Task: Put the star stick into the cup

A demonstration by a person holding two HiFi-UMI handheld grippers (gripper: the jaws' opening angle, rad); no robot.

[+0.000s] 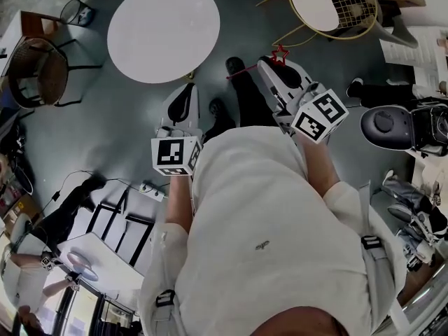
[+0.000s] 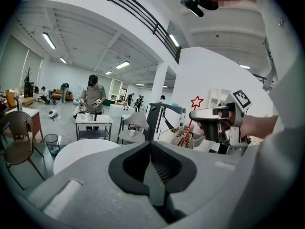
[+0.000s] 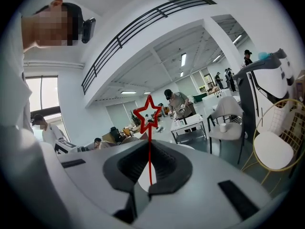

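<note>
2 grippers reach out in front of the person (image 1: pixel 266 215), above the floor (image 1: pixel 119 124). Left gripper (image 2: pixel 151 146): jaws pressed together, nothing between them. Right gripper (image 3: pixel 150 144): jaws pinching the star stick (image 3: pixel 149 133) low on its thin red shaft, so the open red star stands upright above the jaws, off the round table's (image 1: pixel 163 30) right edge.

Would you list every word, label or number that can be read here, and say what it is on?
None: no text is legible in any view.
Marker cubes: square black-and-white patterns only, no letters.
Sheets at the head view's upper right: print too small to read.
</note>
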